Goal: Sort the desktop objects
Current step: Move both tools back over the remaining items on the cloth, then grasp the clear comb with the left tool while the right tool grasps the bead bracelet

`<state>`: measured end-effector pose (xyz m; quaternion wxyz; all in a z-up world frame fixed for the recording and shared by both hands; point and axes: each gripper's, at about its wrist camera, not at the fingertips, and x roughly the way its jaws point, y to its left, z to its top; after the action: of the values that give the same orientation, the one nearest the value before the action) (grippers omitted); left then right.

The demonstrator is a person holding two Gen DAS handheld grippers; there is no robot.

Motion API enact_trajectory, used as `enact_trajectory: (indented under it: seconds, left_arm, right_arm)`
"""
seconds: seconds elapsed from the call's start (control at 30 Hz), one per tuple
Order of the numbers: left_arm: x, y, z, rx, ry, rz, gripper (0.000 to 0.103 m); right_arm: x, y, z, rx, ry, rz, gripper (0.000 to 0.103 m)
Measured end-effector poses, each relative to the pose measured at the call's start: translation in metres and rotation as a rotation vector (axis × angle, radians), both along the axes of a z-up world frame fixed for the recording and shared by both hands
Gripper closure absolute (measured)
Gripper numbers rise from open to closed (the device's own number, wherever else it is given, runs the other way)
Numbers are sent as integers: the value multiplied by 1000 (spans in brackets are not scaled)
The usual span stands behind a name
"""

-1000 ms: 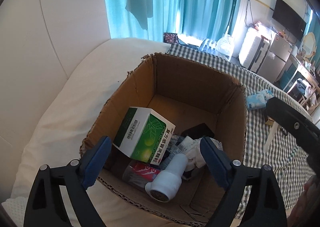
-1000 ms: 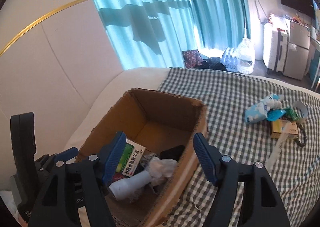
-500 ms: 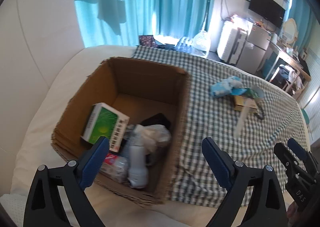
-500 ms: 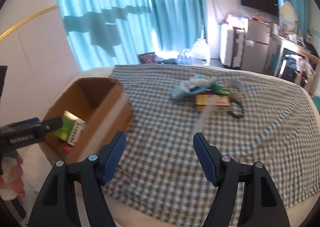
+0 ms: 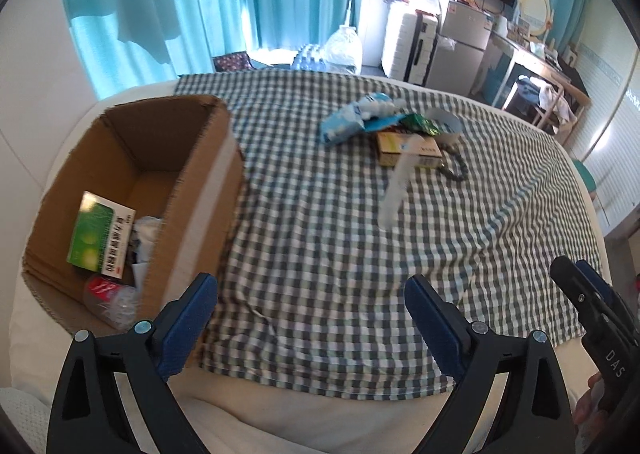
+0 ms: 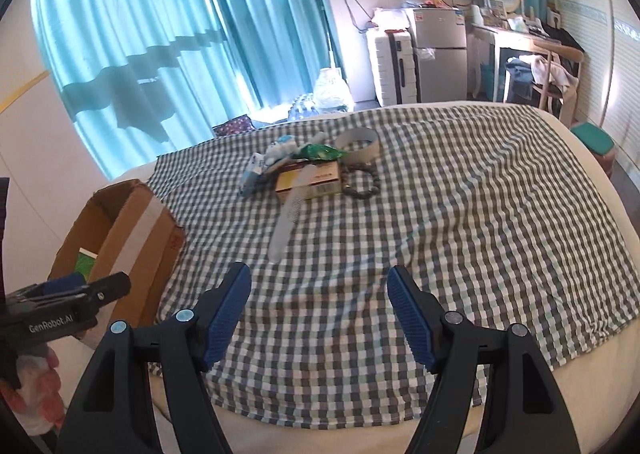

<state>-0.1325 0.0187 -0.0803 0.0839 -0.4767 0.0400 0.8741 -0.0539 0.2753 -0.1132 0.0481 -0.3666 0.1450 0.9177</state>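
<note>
both tongs swung off box (image 5: 132, 190) toward clutter | wide, empty | one comb (image 6: 286, 220), perhaps two packets

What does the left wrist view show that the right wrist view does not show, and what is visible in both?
Only the left wrist view looks deep into the cardboard box: the whole green carton, a red-labelled bottle, and the open left gripper.

Only the right wrist view shows the full bead bracelet and the open right gripper, empty.

Both show the checked cloth, the box, the white comb and the pile of packets.
</note>
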Motion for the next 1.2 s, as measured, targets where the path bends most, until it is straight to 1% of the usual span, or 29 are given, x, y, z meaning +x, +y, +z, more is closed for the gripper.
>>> enact_trajectory:
  seconds: [0.13,0.37,0.47,0.63,0.7,0.8,0.83,0.87,0.93,1.0,1.03,1.07,1.1,1.13,1.17,1.2]
  left_arm:
    - [-10,26,-21,-29,-31,-23,6]
    - [-42,66,-62,-29,-77,-53,6]
    - [-62,82,-82,-38,-90,-57,6]
    - [-104,108,-120,-36,-110,-46,6]
    - [-121,116,-133,-47,-119,-47,6]
    - [-146,129,-148,-67,-115,-47,6]
    - [-152,132,-152,-62,-110,-48,7]
    - [-160,134,-156,-48,-108,-55,12]
    - [-173,135,-163,-2,-117,-54,18]
    - [-180,132,-163,47,-98,-41,29]
    - [-182,131,-161,70,-87,-43,45]
    - [-183,130,-160,72,-84,-42,58]
    - [-183,129,-159,73,-85,-48,64]
    - [-183,128,-157,74,-85,-53,72]
    - [-182,127,-157,75,-88,-56,75]
    - [-182,125,-156,79,-99,-60,75]
  right_arm:
    - [-2,16,-14,-19,-17,-21,32]
    - [-20,42,-48,-37,-70,-48,32]
    - [-39,52,-62,-41,-90,-46,32]
    - [-86,69,-84,-49,-117,-46,32]
    - [-105,76,-91,-60,-118,-49,32]
    - [-136,86,-103,-46,-126,-42,33]
    - [-146,88,-107,-43,-131,-34,33]
    - [-155,92,-110,-43,-128,-33,33]
    - [-172,99,-116,-51,-120,-51,33]
    - [-188,106,-119,-85,-108,-68,33]
    - [-194,109,-120,-95,-103,-73,34]
    - [-202,111,-122,-104,-101,-82,41]
    - [-209,112,-125,-117,-109,-87,50]
    - [-215,113,-129,-142,-125,-93,56]
    - [-221,116,-134,-176,-148,-103,65]
    - [-226,116,-141,-191,-180,-114,69]
